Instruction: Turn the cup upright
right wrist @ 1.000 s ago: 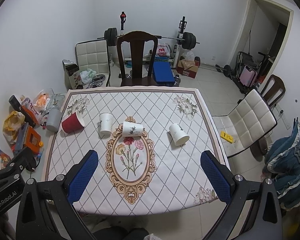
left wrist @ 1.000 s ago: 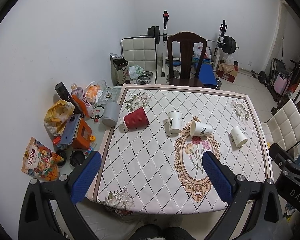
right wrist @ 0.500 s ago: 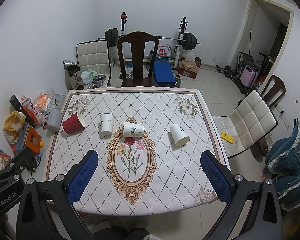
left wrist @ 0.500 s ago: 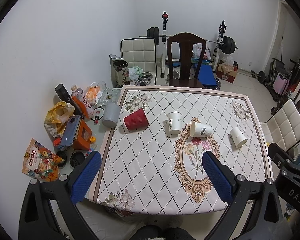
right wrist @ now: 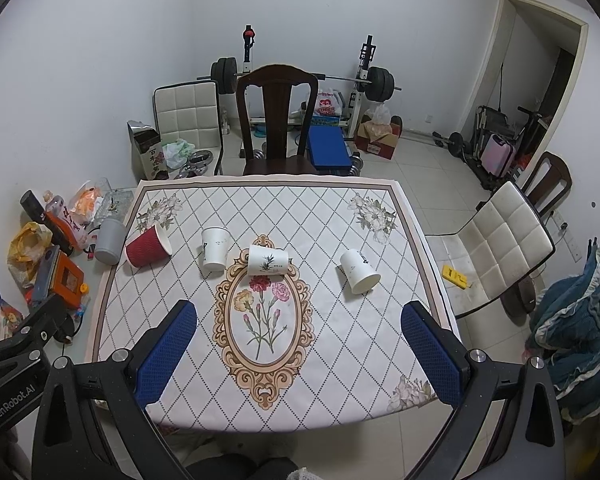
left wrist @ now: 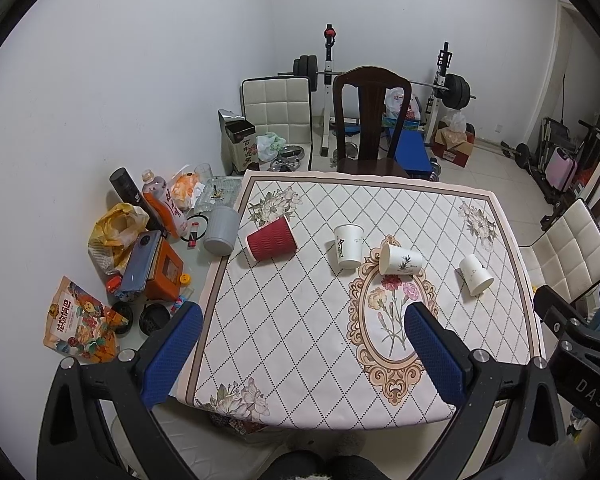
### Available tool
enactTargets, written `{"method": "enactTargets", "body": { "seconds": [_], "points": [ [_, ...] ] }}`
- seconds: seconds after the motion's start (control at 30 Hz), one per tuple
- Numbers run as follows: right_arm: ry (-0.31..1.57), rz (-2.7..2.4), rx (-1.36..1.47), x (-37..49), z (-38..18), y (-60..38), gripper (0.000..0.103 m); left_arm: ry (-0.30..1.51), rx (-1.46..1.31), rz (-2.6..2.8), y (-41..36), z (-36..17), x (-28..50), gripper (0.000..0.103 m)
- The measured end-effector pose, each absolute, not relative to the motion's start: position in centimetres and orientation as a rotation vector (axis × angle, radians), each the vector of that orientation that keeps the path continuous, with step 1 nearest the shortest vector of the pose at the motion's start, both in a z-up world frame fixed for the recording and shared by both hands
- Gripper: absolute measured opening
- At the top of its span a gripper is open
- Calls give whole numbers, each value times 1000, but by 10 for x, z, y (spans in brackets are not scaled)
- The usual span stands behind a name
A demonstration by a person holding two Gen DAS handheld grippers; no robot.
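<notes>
The surface [right wrist: 332, 360] carries four cups tipped on their sides in a row toward twelve o'clock. Both the left claw [left wrist: 300, 356] and right claw [right wrist: 300, 356] hang high at six o'clock, blue pads wide apart and empty, probably choosing between the red cup [right wrist: 147, 245] at ten o'clock and the white cups [right wrist: 267, 261].

Ribbed red cup [left wrist: 271, 239], white cups with dark sprigs [left wrist: 401, 259], cream diamond-lattice tablecloth [left wrist: 300, 320] with floral medallion, blue-padded black tools [right wrist: 300, 340]
</notes>
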State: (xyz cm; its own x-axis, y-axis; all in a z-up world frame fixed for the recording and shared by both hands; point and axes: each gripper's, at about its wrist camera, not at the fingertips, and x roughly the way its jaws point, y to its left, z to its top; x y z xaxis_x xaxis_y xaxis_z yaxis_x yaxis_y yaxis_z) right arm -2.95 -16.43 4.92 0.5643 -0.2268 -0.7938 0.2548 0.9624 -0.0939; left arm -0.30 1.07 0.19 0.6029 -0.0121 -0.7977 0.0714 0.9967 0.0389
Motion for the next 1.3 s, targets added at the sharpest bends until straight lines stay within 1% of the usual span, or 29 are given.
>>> {"method": "enactTargets", "body": {
  "seconds": [0.47,0.63,0.9,1.17,1.3],
  "points": [
    [935,-279,46,-26,48,-163,103,931,62,-31,3,3,-3,103],
    [962,-274,66,-16,33,-173,103,958,60,14,-9,-18,5,103],
    [1123,-276,53,17,-67,-206,103,1089,115,53,-17,-102,40,103],
    [1296,-299,65,62,-178,-219,103,1234,178,12,-24,-180,102,102],
    [1356,-323,82,84,-215,-223,103,1291,193,-23,-28,-210,138,102]
  ]
}}
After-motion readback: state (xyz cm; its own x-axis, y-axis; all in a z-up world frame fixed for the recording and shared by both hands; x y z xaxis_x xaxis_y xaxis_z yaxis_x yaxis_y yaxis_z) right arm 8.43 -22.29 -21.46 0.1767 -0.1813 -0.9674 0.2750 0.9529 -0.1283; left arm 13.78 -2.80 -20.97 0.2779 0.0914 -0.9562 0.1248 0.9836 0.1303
